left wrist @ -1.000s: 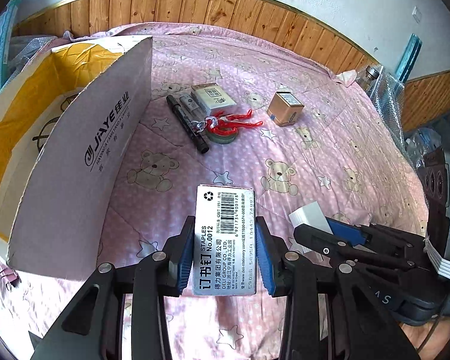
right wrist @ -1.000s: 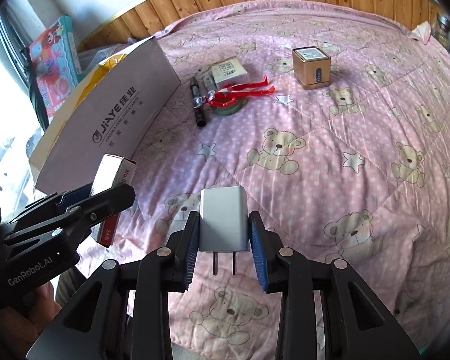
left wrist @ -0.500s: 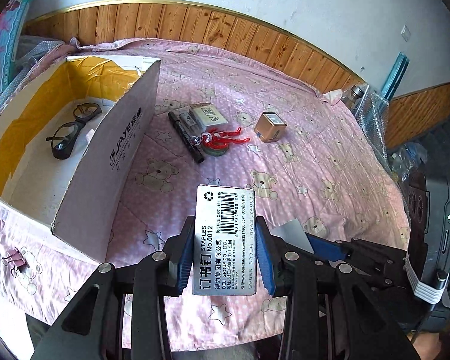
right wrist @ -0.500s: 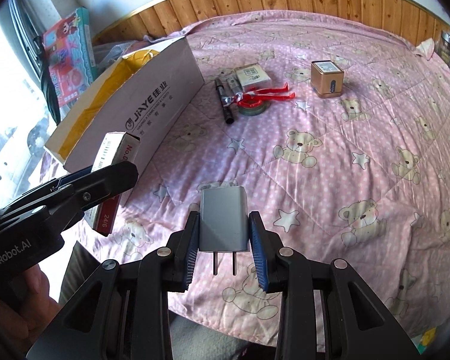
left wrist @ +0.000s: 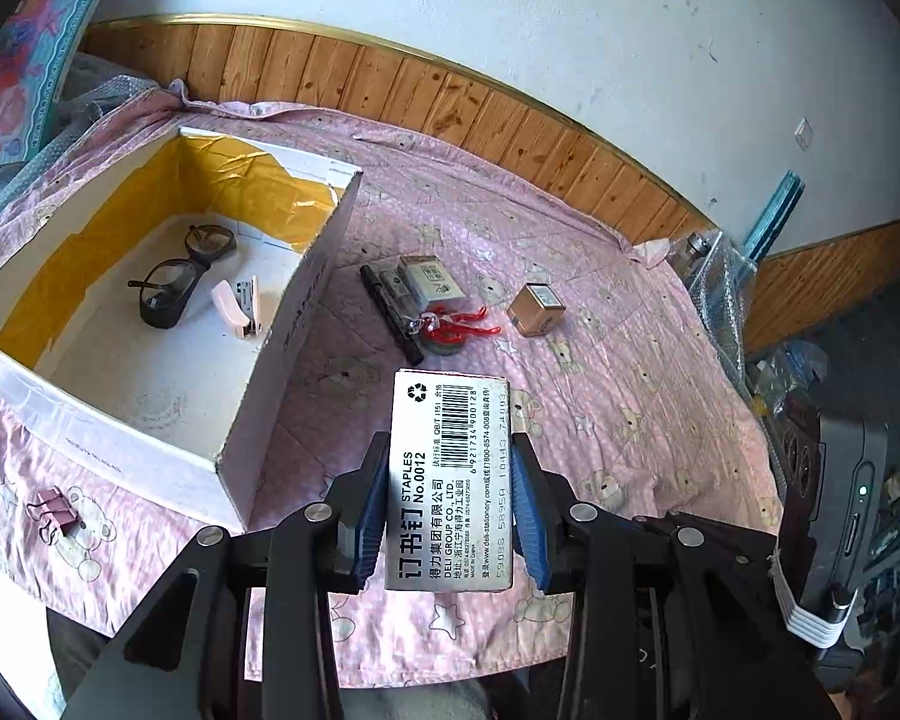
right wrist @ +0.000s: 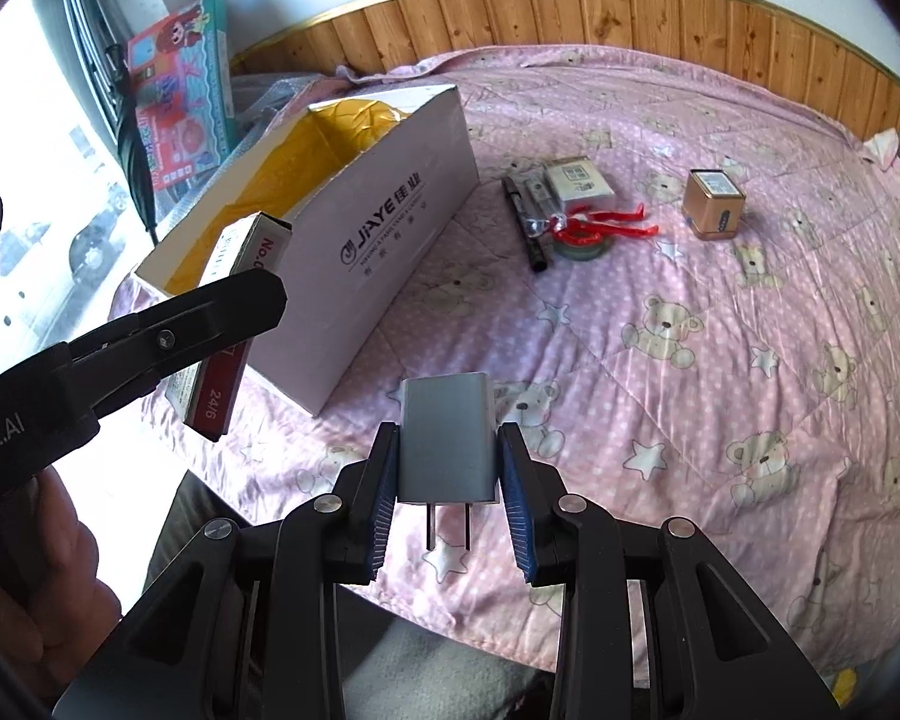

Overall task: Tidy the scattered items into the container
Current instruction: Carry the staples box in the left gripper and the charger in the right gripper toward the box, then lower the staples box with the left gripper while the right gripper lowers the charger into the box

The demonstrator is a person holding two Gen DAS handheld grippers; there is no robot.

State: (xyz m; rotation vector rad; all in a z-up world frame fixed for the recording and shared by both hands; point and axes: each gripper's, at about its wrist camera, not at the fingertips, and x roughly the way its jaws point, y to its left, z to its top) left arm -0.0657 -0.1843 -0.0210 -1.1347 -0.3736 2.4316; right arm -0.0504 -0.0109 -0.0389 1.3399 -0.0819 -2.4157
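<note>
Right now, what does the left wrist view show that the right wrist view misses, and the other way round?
Only the left wrist view looks into the cardboard box: glasses and a pink stapler lie on its floor, and a pink binder clip sits outside it.

Only the right wrist view shows the right gripper clamping the grey charger, plus the box's printed side.

Both show the staples box in the left gripper, the black pen and the gold cube box on the bedspread.

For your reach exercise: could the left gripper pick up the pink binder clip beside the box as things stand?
Probably not: the left gripper is shut on the staple box, so the fingers are full, though the binder clip lies unobstructed.
</note>
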